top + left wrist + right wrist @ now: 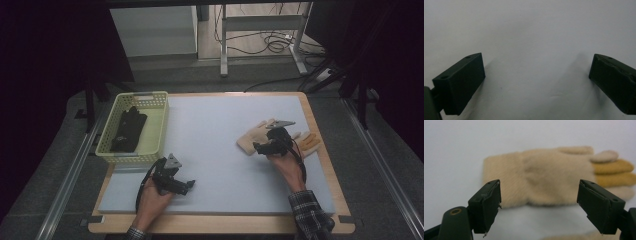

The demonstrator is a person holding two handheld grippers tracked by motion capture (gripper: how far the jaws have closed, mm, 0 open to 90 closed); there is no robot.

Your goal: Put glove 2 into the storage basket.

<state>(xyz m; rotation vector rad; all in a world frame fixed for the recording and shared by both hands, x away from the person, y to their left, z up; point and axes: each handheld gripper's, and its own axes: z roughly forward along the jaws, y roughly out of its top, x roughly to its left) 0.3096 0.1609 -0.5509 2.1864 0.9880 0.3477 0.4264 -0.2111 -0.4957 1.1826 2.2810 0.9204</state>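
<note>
A beige knitted glove (pixel 252 136) (pixel 549 177) with orange-yellow fingertips lies on the pale mat at the right. My right gripper (pixel 261 148) (pixel 539 206) hovers just over its cuff end, open, with the jaws spread wide and nothing between them. A second beige piece shows at the bottom edge of the right gripper view. My left gripper (pixel 187 186) (pixel 536 82) rests low over bare mat near the front left, open and holding nothing. A black glove (pixel 128 130) lies inside the yellow basket (pixel 159 131).
The pale grey mat (pixel 210 130) covers a wooden table (pixel 215 224). The basket stands at the mat's left edge. Beyond the table are a desk frame and cables (pixel 270 42) on the floor.
</note>
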